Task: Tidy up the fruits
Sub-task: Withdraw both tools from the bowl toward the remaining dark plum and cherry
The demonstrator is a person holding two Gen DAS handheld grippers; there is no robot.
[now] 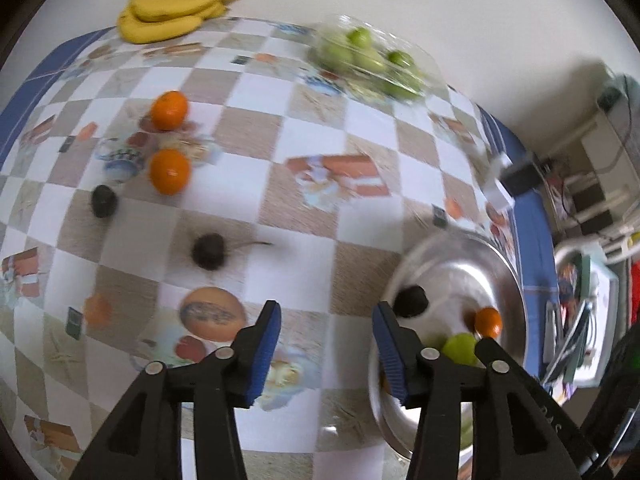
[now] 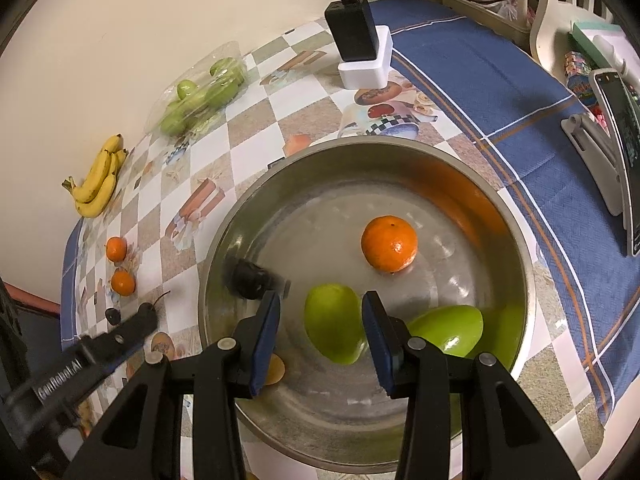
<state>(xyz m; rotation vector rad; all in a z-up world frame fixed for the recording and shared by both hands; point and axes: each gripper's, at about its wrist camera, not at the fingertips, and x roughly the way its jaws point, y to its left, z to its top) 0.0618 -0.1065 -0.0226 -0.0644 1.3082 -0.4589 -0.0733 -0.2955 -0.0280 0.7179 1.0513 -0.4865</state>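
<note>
Step in hand, by your pictures: gathering loose fruit into the steel bowl (image 2: 516, 240) on the table (image 1: 280, 128); judged partly done

Left tool (image 1: 326, 354): jaws apart, nothing between them, held above the table just beside the bowl; in the right view its arm shows at lower left, blurred

Right tool (image 2: 320, 338): jaws apart over the bowl, straddling a green pear (image 2: 334, 322) that lies on the bowl floor; pads not pressing it as far as you can see

In the bowl: that pear, a second green pear (image 2: 448, 330) against the near wall, one orange (image 2: 389, 244), one dark round fruit (image 2: 250, 280), blurred, kind not clear

Still out on the table: two oranges (image 1: 169, 110) (image 1: 169, 171) close together, two dark round fruits (image 1: 104, 201) (image 1: 209, 251) well apart from each other, a bunch of bananas (image 1: 176, 10) at the far edge, a clear plastic pack of green pears (image 1: 370, 60)

Next move, as a judgement: your left tool is free and nearest the dark fruit with the thin stem; it calls for a reach across, jaws wide enough to straddle it, then a gentle close, since a round fruit may roll off the pads

Writing: embossed letters run along the left tool's arm in the right view, too blurred to read; a black charger (image 2: 352, 26) on a white block (image 2: 366, 68) shows only a small round symbol; no fruit labels legible
</note>
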